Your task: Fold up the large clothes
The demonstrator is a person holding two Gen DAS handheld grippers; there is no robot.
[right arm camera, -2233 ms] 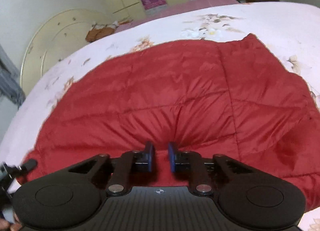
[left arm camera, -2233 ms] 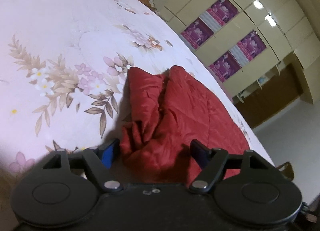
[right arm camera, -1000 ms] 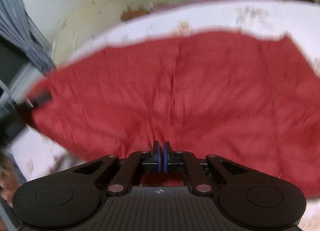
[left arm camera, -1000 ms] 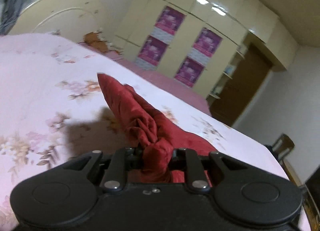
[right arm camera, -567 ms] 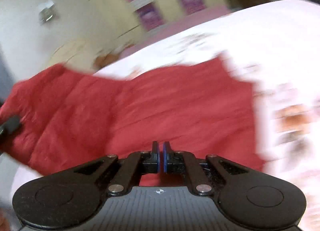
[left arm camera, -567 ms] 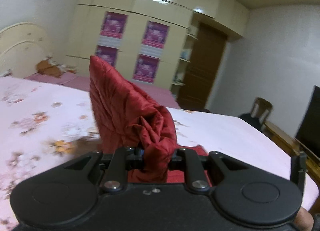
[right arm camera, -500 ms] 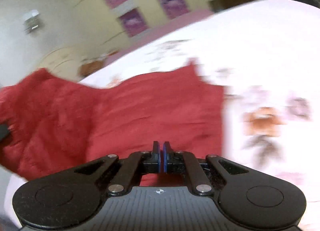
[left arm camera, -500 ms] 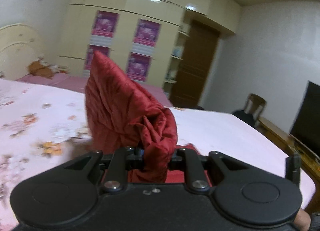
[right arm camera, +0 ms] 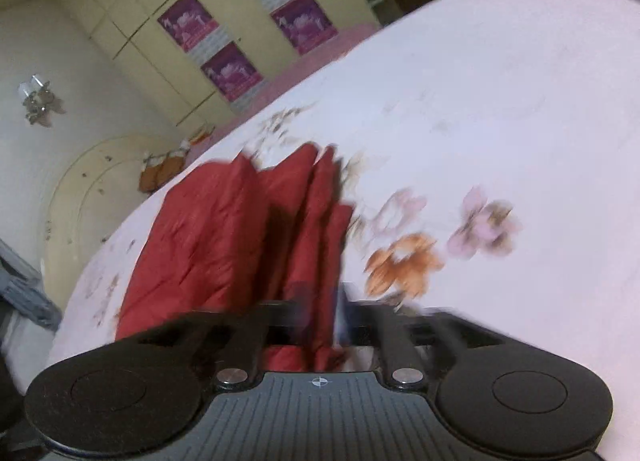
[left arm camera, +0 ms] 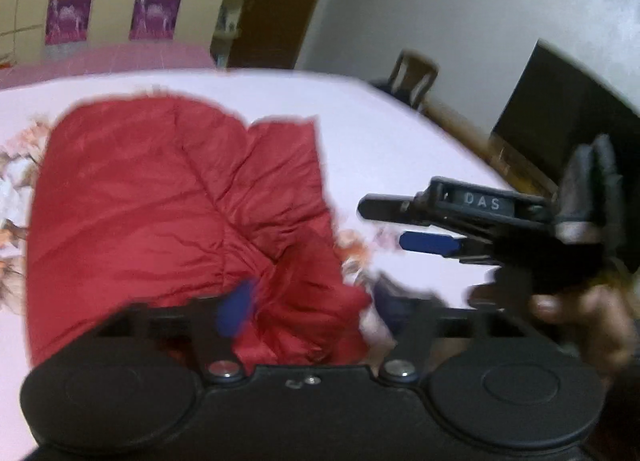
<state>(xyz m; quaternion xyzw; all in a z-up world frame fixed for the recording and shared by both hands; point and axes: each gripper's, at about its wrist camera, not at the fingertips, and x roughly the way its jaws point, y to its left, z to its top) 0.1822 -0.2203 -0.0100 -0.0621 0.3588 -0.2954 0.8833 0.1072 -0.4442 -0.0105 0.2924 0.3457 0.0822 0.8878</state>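
A red quilted garment [left arm camera: 160,205] lies folded over on the floral bed sheet [left arm camera: 384,133]. My left gripper [left arm camera: 308,305] is open, its blue pads apart on either side of a bunched red corner that rests between them. In the right wrist view the garment [right arm camera: 224,229] lies in layered folds to the left. My right gripper [right arm camera: 320,321] is blurred but stands open, with the garment's near edge between its fingers. It also shows from the side in the left wrist view [left arm camera: 400,225], jaws apart, above the sheet.
The bed's cream headboard [right arm camera: 80,205] is at the left. A wardrobe with purple posters [right arm camera: 240,21] stands behind the bed. A chair [left arm camera: 412,73] and a dark screen [left arm camera: 560,101] stand beyond the bed's right edge.
Both grippers have carried the red garment over and down onto the bed, folding it, and both have opened. The left view has swung down from the room to the bed.
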